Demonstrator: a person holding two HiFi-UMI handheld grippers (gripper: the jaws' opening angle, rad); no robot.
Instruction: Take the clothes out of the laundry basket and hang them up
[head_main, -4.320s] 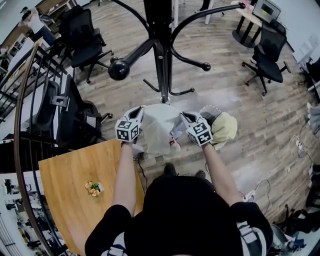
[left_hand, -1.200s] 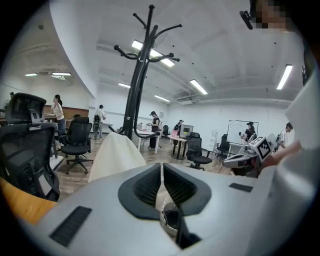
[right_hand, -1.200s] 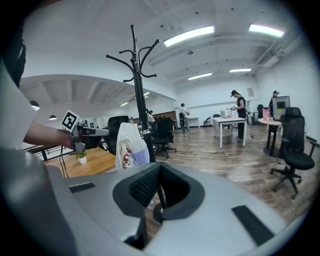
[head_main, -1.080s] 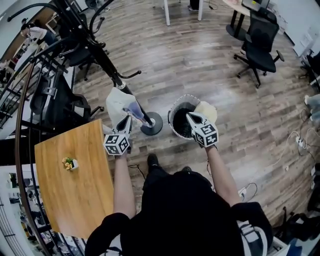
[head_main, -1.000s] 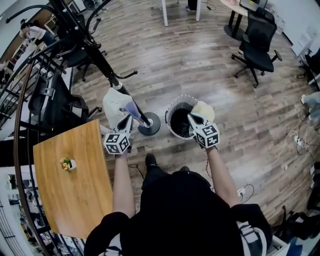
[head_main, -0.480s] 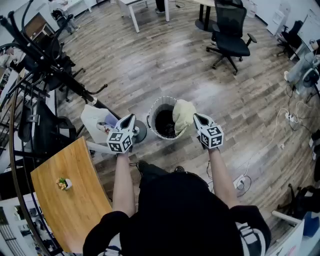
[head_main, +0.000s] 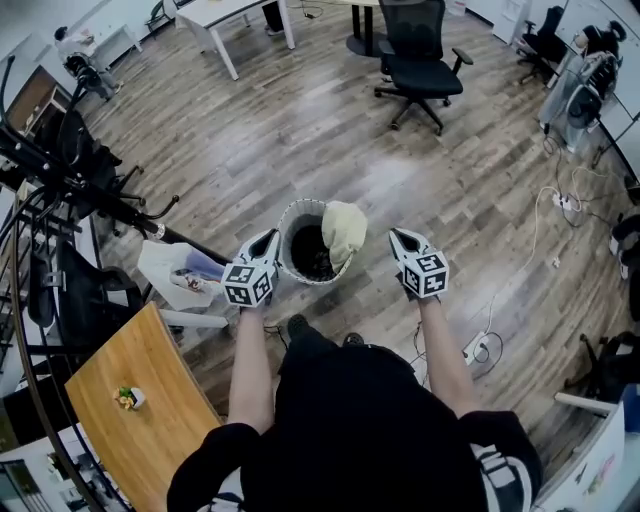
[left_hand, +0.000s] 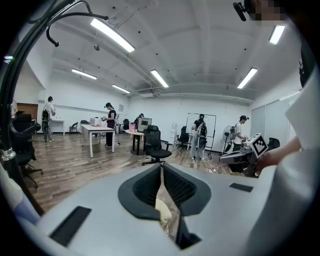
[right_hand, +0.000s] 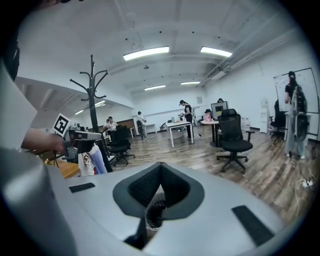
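The round laundry basket (head_main: 292, 218) stands on the wood floor in front of me, with a pale yellow garment (head_main: 343, 230) draped over its right rim and dark clothing inside. My left gripper (head_main: 268, 242) hovers shut and empty just left of the basket. My right gripper (head_main: 399, 240) is shut and empty, to the basket's right. A white garment (head_main: 172, 273) hangs on the black coat rack (head_main: 70, 183) at the left. The right gripper view shows the basket (right_hand: 152, 210) between the jaws and the rack (right_hand: 93, 90) with the white garment (right_hand: 90, 162).
A wooden table (head_main: 130, 420) with a small plant (head_main: 127, 398) lies at lower left. Black office chairs (head_main: 418, 55) and white desks (head_main: 225, 15) stand farther off. Cables (head_main: 540, 230) trail across the floor at right. Several people stand in the room's background.
My view has swung right, away from the coat rack. Both grippers moved from the rack side to either side of the basket. The white garment stays hanging on the rack.
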